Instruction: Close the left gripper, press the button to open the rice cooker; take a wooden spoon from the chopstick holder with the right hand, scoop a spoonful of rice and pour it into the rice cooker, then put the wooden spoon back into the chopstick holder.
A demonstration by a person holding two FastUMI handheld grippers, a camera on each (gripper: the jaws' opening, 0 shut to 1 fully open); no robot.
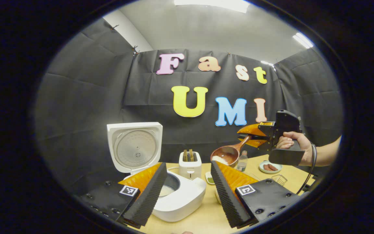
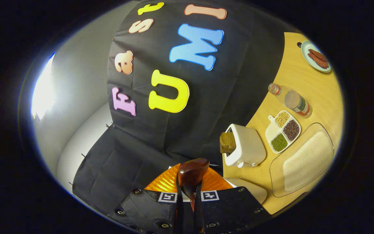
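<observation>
Rice cooker [image 1: 177, 198]: white, on the table [image 1: 206, 217] at lower left of the left gripper view; lid [image 1: 135, 146] swung up and standing open, inner plate facing forward. Inner pot partly hidden behind a finger of the left gripper; contents hard to make out.
Left gripper [image 1: 187, 191]: released, fingers spread wide apart at the bottom of its own view, nothing between them, hanging just above the cooker's front.
Toaster [image 1: 190, 164]: white, behind the cooker, two slices standing in the slots. In the right gripper view [image 2: 245, 146] seen tilted, with one brown slice showing.
Wooden spoon [image 1: 227, 154]: held up in the air right of the toaster, bowl carrying a small heap of white rice, handle running up into the right gripper [image 1: 250, 136]. In the right gripper view [image 2: 192, 174] just the dark rounded back of the bowl pokes out past the fingers; rice hidden there.
Right gripper: clenched on the spoon handle, held by a hand [image 1: 294, 143] at the right; cable trailing down from it.
Bottle [image 1: 242, 161]: small, clear, below the spoon bowl; lower part cut off by a left finger.
Sectioned dish [image 2: 282, 131]: beans of several kinds, beside the toaster.
Clear tray [image 2: 304, 159]: white rice inside, near edge cut off.
Plate [image 1: 270, 167]: far right, brown pieces too small to name.
Chopstick holder: cannot tell which item it is.
</observation>
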